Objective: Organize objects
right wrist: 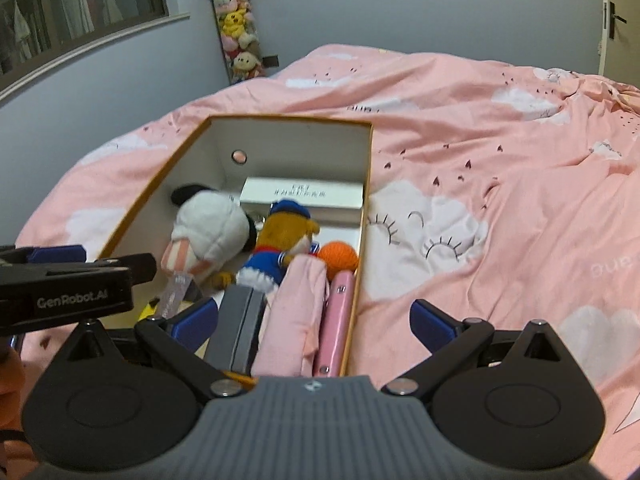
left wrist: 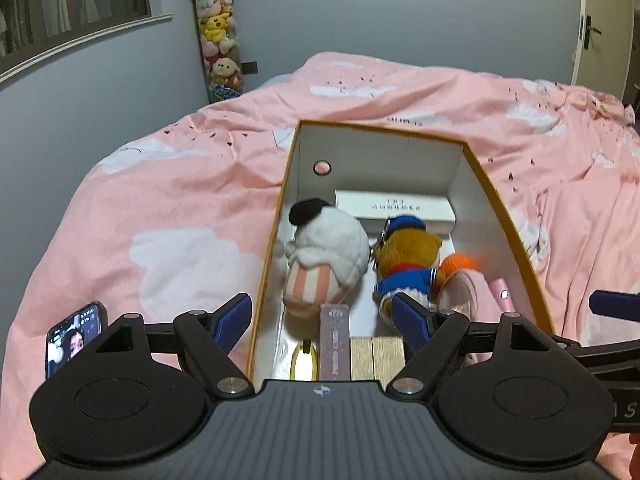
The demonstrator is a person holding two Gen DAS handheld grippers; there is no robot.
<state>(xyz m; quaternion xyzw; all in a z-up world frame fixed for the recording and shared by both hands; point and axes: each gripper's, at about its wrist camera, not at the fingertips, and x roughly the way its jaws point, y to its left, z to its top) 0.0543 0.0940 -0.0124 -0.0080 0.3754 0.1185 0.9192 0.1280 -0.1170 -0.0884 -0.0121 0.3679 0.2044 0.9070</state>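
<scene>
An open cardboard box (left wrist: 496,196) (right wrist: 366,184) with orange rim lies on the pink bed. Inside are a white plush (left wrist: 332,252) (right wrist: 208,232), a brown bear in blue (left wrist: 408,264) (right wrist: 280,248), an orange ball (left wrist: 460,262) (right wrist: 338,256), a white carton (left wrist: 394,208) (right wrist: 300,194), a pink cloth (right wrist: 294,320), a pink case (right wrist: 338,320) and small boxes. My left gripper (left wrist: 322,320) is open and empty over the box's near end. My right gripper (right wrist: 314,322) is open and empty above the pink cloth.
A phone (left wrist: 74,338) lies on the pink duvet (left wrist: 180,208) left of the box. The left gripper shows at the left edge in the right wrist view (right wrist: 76,280). A hanging column of plush toys (left wrist: 218,40) is on the far wall.
</scene>
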